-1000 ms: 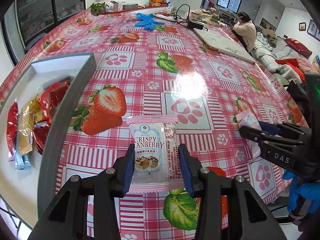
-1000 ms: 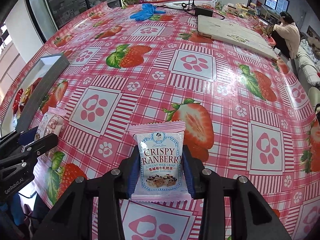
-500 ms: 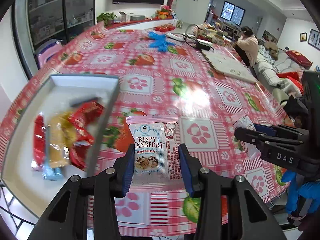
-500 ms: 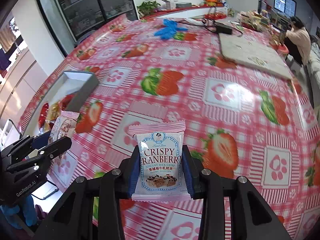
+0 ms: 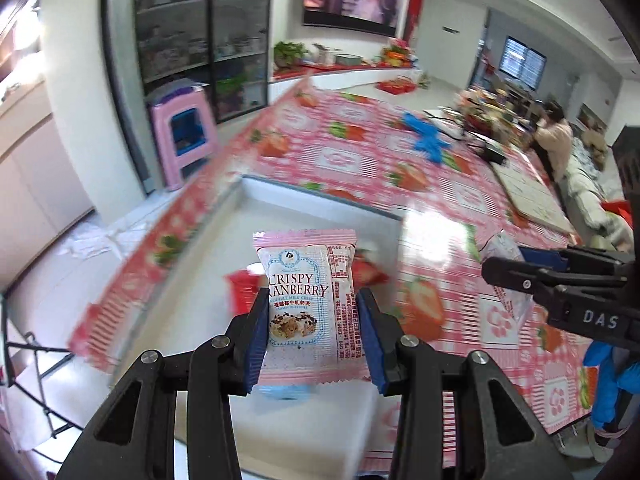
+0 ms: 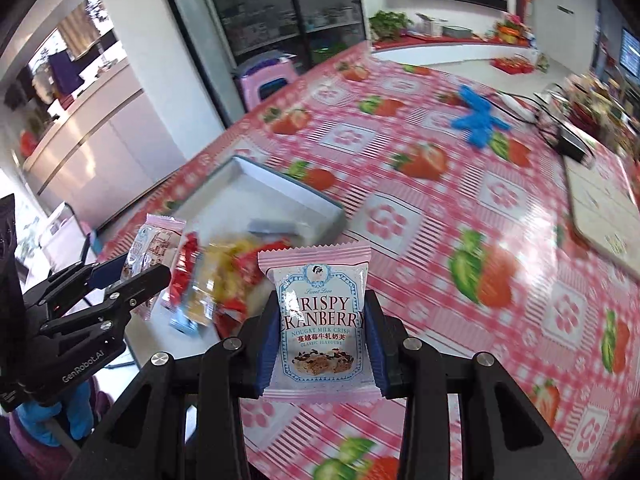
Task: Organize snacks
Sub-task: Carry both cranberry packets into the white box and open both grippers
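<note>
My left gripper point(image 5: 311, 338) is shut on a pink Crispy Cranberry packet point(image 5: 306, 304) and holds it above the white tray point(image 5: 320, 208). My right gripper point(image 6: 320, 350) is shut on a second Crispy Cranberry packet point(image 6: 320, 316), held above the table just right of the tray point(image 6: 256, 196). Red and yellow snack packets point(image 6: 224, 276) lie in the tray. The left gripper point(image 6: 116, 280) with its packet point(image 6: 154, 246) shows at the left of the right wrist view; the right gripper point(image 5: 516, 272) shows at the right of the left wrist view.
The table has a pink strawberry-print cloth point(image 6: 460, 216). A blue glove point(image 6: 478, 120), cables and a cream mat point(image 6: 604, 216) lie farther back. A pink stool point(image 5: 182, 132) stands beside the table's left edge. The tray sits near that edge.
Both grippers have swung left and risen with their packets. The left one is now over the tray; the right one has come close beside it. Both stay shut.
</note>
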